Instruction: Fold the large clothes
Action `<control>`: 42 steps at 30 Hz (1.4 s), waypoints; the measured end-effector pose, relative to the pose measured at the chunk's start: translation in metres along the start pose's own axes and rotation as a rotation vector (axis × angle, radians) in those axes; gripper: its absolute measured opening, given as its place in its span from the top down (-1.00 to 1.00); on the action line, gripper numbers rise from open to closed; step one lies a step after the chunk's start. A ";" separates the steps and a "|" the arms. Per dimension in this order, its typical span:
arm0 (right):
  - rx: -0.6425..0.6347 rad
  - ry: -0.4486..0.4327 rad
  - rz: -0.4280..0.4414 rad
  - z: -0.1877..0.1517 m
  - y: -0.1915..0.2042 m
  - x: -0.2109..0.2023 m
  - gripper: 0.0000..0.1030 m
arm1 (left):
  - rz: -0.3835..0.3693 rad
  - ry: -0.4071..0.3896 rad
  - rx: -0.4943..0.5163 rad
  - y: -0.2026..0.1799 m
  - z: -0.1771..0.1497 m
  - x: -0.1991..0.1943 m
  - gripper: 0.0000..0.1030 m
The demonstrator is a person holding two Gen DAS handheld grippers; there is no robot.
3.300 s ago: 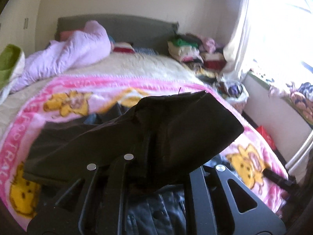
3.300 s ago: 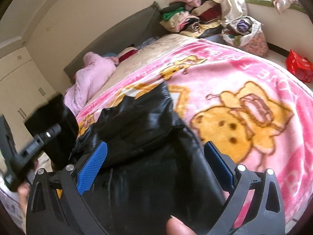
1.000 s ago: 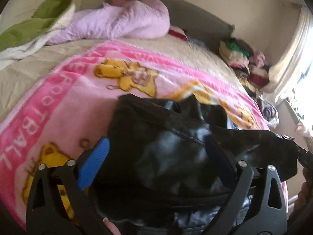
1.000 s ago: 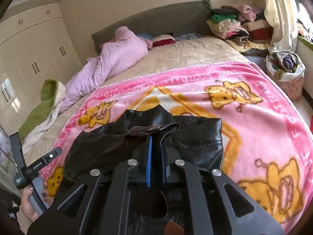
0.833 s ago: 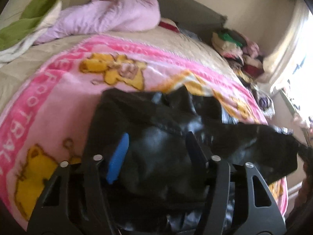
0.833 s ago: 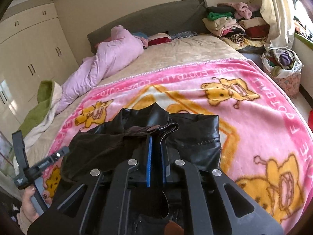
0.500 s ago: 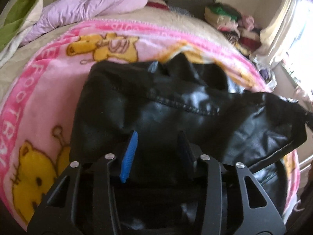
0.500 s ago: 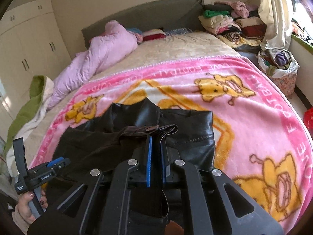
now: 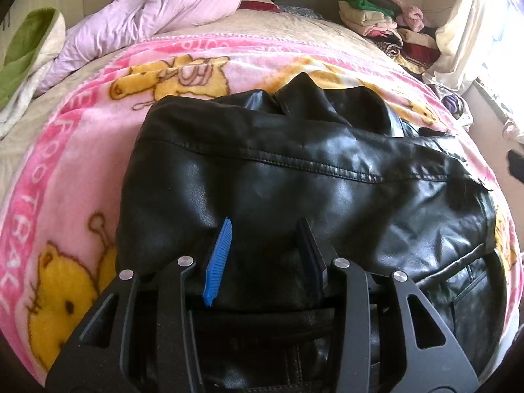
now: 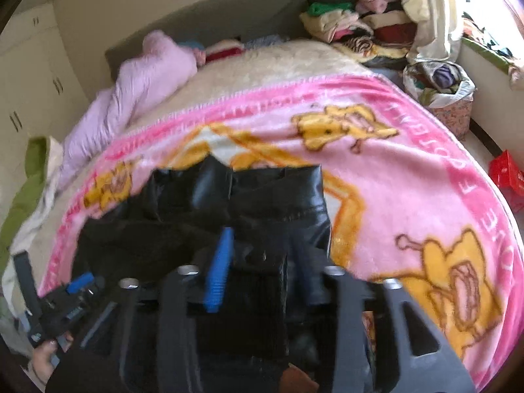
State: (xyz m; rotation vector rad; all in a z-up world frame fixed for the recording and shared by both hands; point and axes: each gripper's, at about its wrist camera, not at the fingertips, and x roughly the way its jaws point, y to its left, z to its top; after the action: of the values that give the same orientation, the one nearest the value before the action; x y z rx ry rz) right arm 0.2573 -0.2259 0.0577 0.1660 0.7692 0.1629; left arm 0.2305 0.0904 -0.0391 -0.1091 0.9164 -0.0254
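A big bed (image 10: 294, 55) holds everything. A pink blanket (image 9: 82, 170) with yellow bears covers most of it. A black jacket (image 9: 294, 177) lies flat on the blanket. A purple quilt (image 9: 154, 13) is bunched up near the headboard.

bare pink blanket (image 10: 409, 177) around black jacket (image 9: 294, 177), purple duvet (image 9: 157, 9) heaped beyond

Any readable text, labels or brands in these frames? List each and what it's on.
"FOOTBAL": deep pink border of the pink bear-print fleece blanket, left side in the left wrist view, cut off at the frame edge.
More lettering on the blanket's far border: too blurred to read.
Lettering on the blanket's right border: motion-blurred, unreadable.
Black leather jacket: no label or brand visible.
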 end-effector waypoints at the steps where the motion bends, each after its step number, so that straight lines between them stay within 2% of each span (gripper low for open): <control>1: -0.012 -0.007 0.005 0.000 0.002 -0.002 0.11 | 0.004 0.002 0.002 0.000 0.000 0.000 0.34; 6: -0.113 0.002 0.044 -0.006 0.026 0.003 0.08 | 0.002 0.001 -0.002 -0.001 -0.001 0.000 0.35; 11: -0.213 0.040 0.044 -0.014 0.051 0.029 0.04 | 0.003 0.001 -0.002 -0.001 -0.001 0.000 0.34; 16: -0.209 0.127 0.032 -0.023 0.052 0.065 0.01 | -0.001 0.005 -0.004 0.000 -0.002 -0.001 0.34; 20: -0.154 0.243 0.021 -0.041 0.037 0.097 0.01 | -0.001 0.009 -0.004 0.000 -0.003 0.000 0.34; 22: -0.201 0.234 0.006 -0.048 0.040 0.102 0.01 | -0.002 0.012 -0.002 -0.001 -0.004 0.001 0.34; 25: -0.233 0.222 -0.010 -0.047 0.047 0.095 0.01 | 0.002 0.011 0.001 -0.001 -0.004 0.001 0.34; 28: -0.181 0.195 0.046 -0.041 0.041 0.076 -0.04 | -0.005 0.004 -0.007 -0.001 -0.004 -0.004 0.34; 32: -0.169 0.144 0.107 -0.042 0.042 0.041 -0.06 | -0.074 -0.034 -0.036 0.000 -0.005 -0.025 0.23; 34: -0.183 0.137 0.124 -0.049 0.046 0.029 -0.07 | -0.084 -0.057 -0.015 -0.007 -0.009 -0.035 0.19; 35: -0.186 0.135 0.135 -0.053 0.048 0.023 -0.07 | -0.062 -0.076 0.019 -0.014 -0.011 -0.042 0.16; 39: -0.199 0.153 0.181 -0.066 0.056 0.009 -0.10 | -0.059 -0.086 0.099 -0.038 -0.025 -0.051 -0.22; 42: -0.200 0.152 0.205 -0.069 0.060 0.007 -0.17 | -0.043 -0.022 0.123 -0.045 -0.037 -0.039 -0.26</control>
State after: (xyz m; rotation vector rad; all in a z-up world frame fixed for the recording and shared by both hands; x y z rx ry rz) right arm 0.2090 -0.1597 0.0171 0.0423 0.8811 0.4493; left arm 0.1784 0.0458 -0.0258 -0.0148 0.8884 -0.1196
